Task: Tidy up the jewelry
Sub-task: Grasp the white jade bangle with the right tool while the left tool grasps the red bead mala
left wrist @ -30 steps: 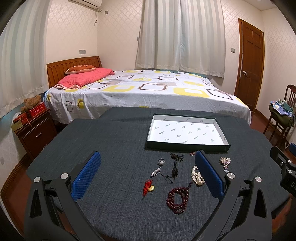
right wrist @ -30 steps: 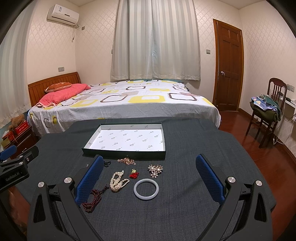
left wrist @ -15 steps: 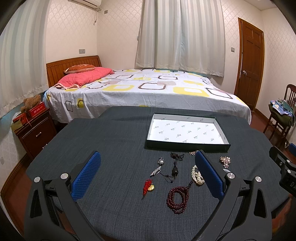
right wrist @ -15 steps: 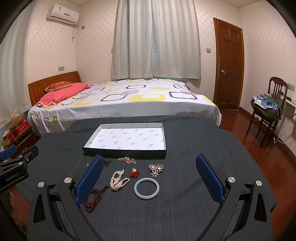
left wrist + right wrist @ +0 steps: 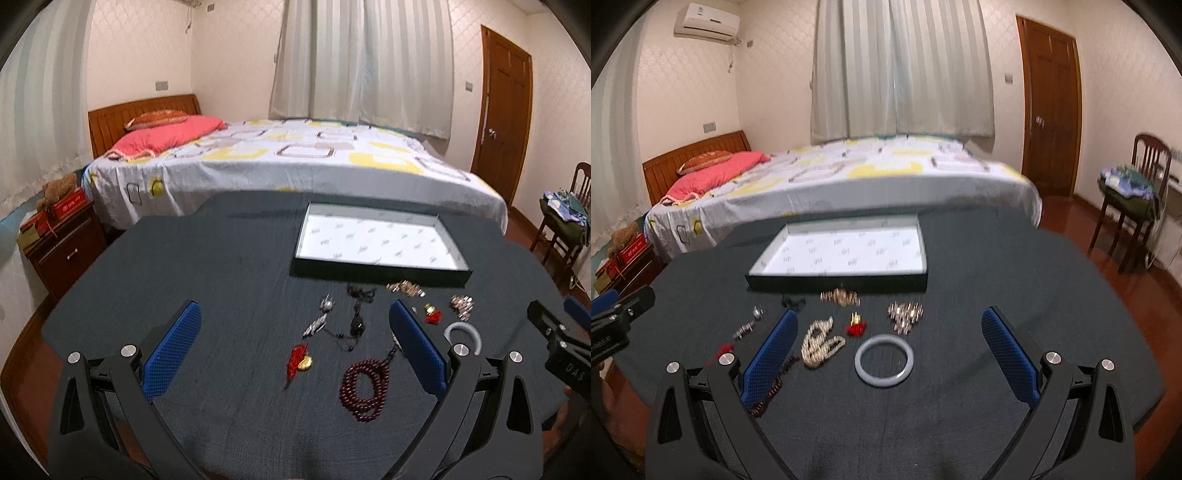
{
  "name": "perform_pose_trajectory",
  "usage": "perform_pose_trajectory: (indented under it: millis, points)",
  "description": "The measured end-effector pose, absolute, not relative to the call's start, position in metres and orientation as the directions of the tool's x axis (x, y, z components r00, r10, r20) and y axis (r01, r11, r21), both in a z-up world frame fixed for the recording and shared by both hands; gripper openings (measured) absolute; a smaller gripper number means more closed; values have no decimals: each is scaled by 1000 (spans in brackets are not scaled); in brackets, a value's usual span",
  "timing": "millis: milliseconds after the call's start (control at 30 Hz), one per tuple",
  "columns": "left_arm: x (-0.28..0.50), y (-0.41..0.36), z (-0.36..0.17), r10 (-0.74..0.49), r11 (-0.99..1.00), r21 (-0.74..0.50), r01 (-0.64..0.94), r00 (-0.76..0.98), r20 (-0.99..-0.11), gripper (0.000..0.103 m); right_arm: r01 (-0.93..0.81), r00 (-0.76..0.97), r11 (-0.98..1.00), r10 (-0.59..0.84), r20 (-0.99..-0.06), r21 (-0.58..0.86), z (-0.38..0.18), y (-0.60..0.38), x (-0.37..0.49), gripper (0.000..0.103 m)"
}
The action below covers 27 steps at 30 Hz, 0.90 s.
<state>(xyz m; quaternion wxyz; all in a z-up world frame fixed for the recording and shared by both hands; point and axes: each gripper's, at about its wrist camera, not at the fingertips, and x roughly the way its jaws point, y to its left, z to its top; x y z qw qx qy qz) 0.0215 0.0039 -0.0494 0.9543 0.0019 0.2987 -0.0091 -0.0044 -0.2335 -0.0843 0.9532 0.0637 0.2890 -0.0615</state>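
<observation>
Both tools are spread wide with nothing between their blue pads. The left tool [image 5: 293,349] hangs over the dark cloth bench [image 5: 229,266]; the right tool [image 5: 889,352] likewise. Nearest the left tool lies a dark red bead bracelet [image 5: 364,384], with a red-and-gold charm [image 5: 298,361] just beside it on the left. Between the right tool's pads lies a pale bangle [image 5: 884,360], a pearl strand [image 5: 819,342] to its left and a small red tassel charm [image 5: 856,326] just behind. Farther on sit a rhinestone brooch [image 5: 905,314], a gold-toned cluster [image 5: 840,297], a black cord pendant [image 5: 357,317] and a silver piece [image 5: 320,318]. Beyond these stands the shallow tray [image 5: 834,277], white-lined. A bed [image 5: 849,177] lies behind the bench.
</observation>
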Motion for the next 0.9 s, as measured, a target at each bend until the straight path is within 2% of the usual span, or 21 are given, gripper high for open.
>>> perform_pose_trajectory:
  millis: [333,667,900]
  points:
    - [60,3,-120,-28,1000,-11,30,694,-719,99,140,705,988,-58,-707,58,-156,-244,48,96]
    - [79,-3,-147,-31,999,-3,46,628,-778,99,130,629,990,-39,-777,56,-185,-246,73,96]
    - [87,-6,-152,-20,999,8,44,609,-793,99,125,615,991,-39,-788,49,-189,-246,74,96]
